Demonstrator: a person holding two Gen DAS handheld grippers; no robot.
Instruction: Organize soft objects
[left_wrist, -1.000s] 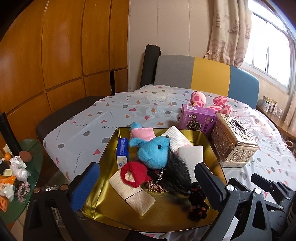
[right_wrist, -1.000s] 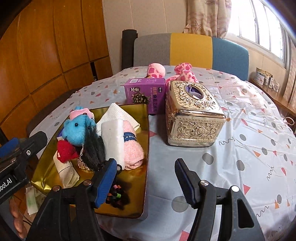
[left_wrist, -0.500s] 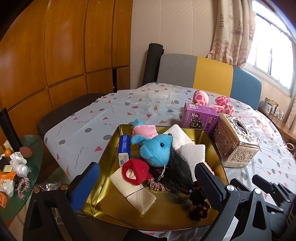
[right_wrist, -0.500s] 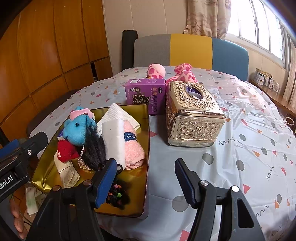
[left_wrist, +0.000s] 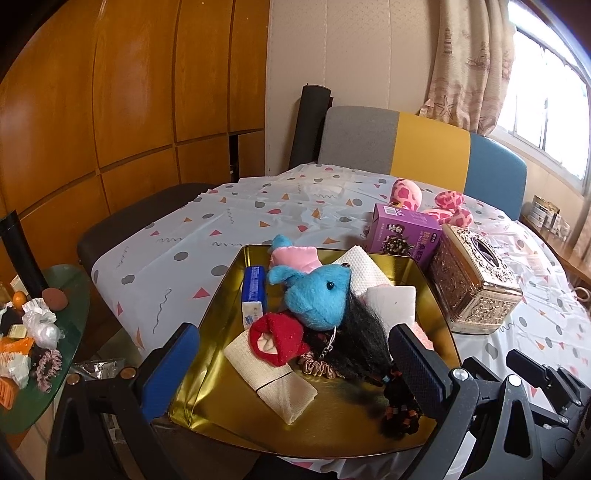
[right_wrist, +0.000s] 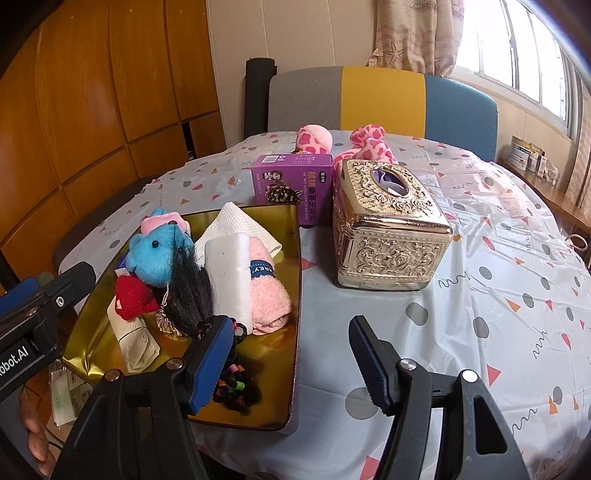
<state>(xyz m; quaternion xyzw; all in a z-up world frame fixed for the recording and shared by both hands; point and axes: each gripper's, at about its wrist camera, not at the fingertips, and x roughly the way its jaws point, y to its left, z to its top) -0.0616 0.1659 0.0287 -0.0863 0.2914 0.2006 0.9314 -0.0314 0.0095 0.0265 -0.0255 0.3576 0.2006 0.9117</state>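
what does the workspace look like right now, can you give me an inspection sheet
Surface: round table under a spotted white tablecloth, with a gold tray at its near edge.
Job's things: blue plush toy, red plush piece, black hairpiece, white sponge, pink towel and beige cloth piled in the tray; pink spotted plush lies behind the boxes.
Clutter: purple box, gold tissue box, hair ties.
Grippers: left gripper and right gripper open, holding nothing.
Cables: nothing seen.
Surroundings: wood panelling, tricolour chair, window, littered side table.
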